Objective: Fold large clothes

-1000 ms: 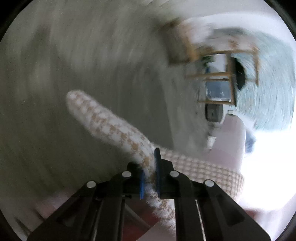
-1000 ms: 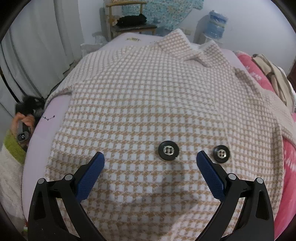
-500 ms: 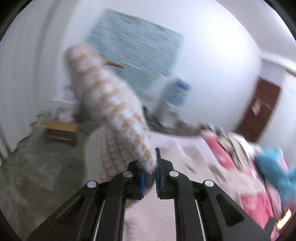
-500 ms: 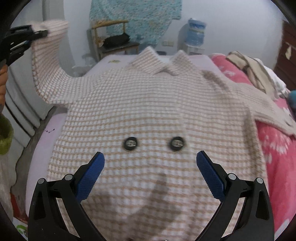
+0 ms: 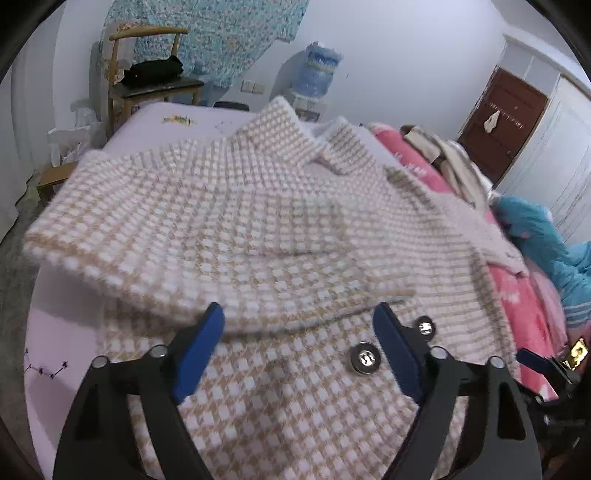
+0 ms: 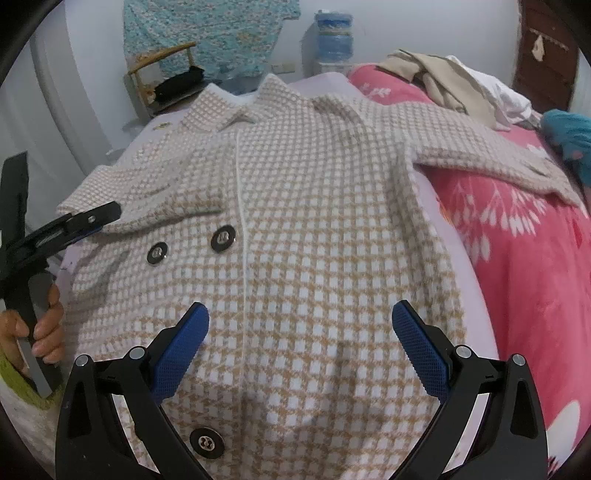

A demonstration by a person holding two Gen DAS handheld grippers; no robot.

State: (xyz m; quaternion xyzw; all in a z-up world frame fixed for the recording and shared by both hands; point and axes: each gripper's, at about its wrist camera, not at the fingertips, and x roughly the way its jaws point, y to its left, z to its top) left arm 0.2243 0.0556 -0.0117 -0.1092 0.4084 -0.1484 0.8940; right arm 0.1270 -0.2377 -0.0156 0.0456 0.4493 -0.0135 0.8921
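2 grippers hover over the checked coat (image 6: 314, 221), the left gripper (image 5: 299, 347) opening off its folded sleeve (image 5: 177, 236), the right gripper (image 6: 301, 343) spread wide, empty.

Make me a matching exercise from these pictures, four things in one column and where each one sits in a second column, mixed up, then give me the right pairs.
Things:
1. checked coat
2. black bag
3. water bottle
4. beige clothes

Places:
A. heaped on the pink quilt
B. spread flat over the bed, one sleeve folded across its front
C. against the far wall, beside the patterned cloth
D. on the seat of the wooden chair

Pairs: 1-B, 2-D, 3-C, 4-A
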